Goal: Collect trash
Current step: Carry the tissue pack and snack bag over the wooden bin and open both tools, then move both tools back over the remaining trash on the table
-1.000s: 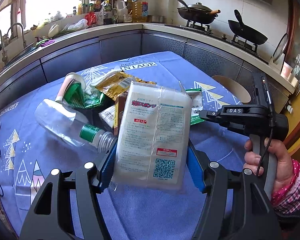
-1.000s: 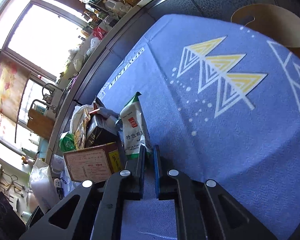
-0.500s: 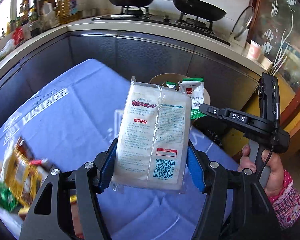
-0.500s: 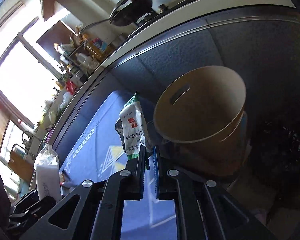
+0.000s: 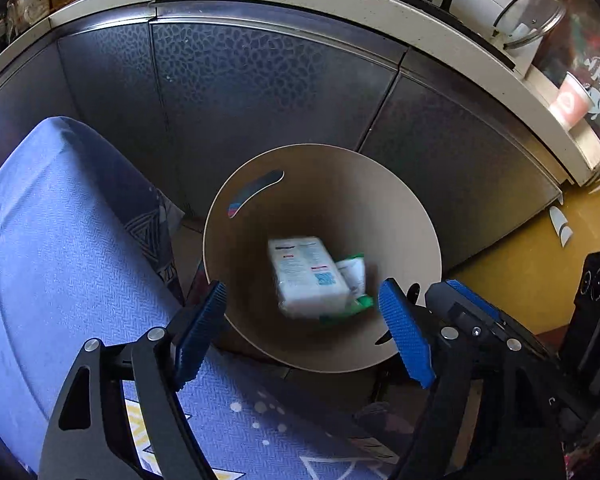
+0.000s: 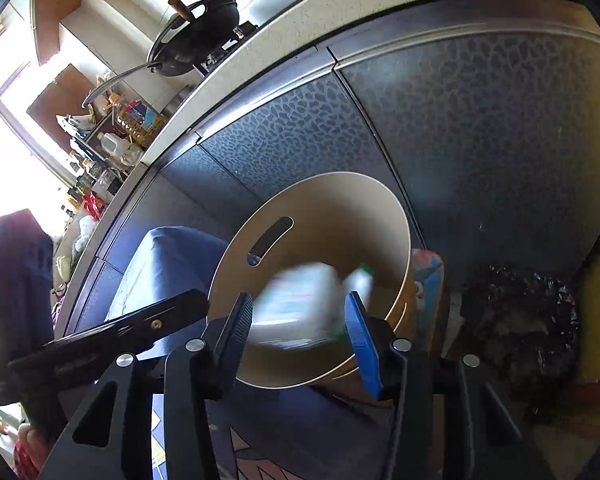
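White packet (image 5: 306, 272) with blue print and a QR code sits inside the tan round bin (image 5: 404, 216), blurred, so you can't tell whether it is resting on the bottom or in the air. Green-and-white snack pouch (image 5: 354, 272) is just beside it on the right, partly under it, also inside the bin. In your right wrist view both show as smears: packet (image 6: 296, 308), pouch (image 6: 358, 280), within the bin's rim (image 6: 396, 216).

Your left tongs (image 5: 304, 328) are wide open above the bin's near rim, blue pads far apart, nothing held. Your right tongs (image 6: 300, 328) are also wide open over the bin mouth, nothing gripped. In the left view, part of your right tongs' blue pad (image 5: 472, 296) shows just beside the left ones.

The bin has a slot handle (image 5: 256, 192) in its wall. It stands on the floor between the blue-cloth counter (image 5: 60, 264) and the dark kitchen cabinets (image 5: 260, 80). A black wok (image 6: 204, 28) sits on the stove top above. A crumpled black bag (image 6: 520, 312) lies on the floor right of the bin.
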`<state>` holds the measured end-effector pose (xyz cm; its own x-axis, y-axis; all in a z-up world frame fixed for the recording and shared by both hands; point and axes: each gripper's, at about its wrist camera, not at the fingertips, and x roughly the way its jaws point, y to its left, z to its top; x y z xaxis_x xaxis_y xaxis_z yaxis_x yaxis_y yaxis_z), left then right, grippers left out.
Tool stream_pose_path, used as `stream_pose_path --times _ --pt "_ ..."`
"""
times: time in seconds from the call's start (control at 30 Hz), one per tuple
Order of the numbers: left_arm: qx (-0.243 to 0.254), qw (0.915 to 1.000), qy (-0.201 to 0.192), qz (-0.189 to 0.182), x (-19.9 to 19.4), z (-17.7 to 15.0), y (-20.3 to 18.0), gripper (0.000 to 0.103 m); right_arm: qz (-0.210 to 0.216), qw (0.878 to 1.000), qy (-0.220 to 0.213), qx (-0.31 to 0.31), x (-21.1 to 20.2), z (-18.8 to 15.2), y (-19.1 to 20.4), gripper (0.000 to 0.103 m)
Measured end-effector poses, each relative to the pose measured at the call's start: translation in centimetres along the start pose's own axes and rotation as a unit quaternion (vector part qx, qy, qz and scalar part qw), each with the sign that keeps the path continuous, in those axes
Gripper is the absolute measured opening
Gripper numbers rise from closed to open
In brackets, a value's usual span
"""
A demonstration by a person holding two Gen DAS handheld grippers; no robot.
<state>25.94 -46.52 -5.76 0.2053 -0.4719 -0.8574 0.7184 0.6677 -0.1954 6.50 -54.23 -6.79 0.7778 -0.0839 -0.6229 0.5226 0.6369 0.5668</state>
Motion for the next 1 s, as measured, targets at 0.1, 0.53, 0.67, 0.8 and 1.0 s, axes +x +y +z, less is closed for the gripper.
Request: stream_pose_path --times 0.1,0.53,0.67,0.8,1.0 --pt "0.000 0.9997 -0.022 -0.012 -2.3 -0.9 -0.5 0.078 0.008 1.000 -0.018 0.005 -1.4 -0.2 -0.2 0.049" --pt "-0.021 0.9936 -0.111 0.001 -16.6 -16.3 0.8 0.078 0.104 0.994 0.032 -0.005 -5.4 -8.1 4.8 0.049" --pt "-0.045 0.9881 -0.138 0.051 -20.2 -21.8 2.9 0.078 0.118 0.990 0.062 -0.046 -5.8 -11.3 8.1 0.049" --pt "-0.078 0.9795 -0.159 0.096 -23.2 -26.2 5.2 0.078 0.123 0.985 0.094 -0.081 -5.7 -14.2 10.9 0.049" --pt "-0.109 0.9708 -0.172 0.126 -25.9 -31.2 7.6 0.078 0.119 0.977 0.137 -0.110 -5.0 -17.8 13.4 0.049"
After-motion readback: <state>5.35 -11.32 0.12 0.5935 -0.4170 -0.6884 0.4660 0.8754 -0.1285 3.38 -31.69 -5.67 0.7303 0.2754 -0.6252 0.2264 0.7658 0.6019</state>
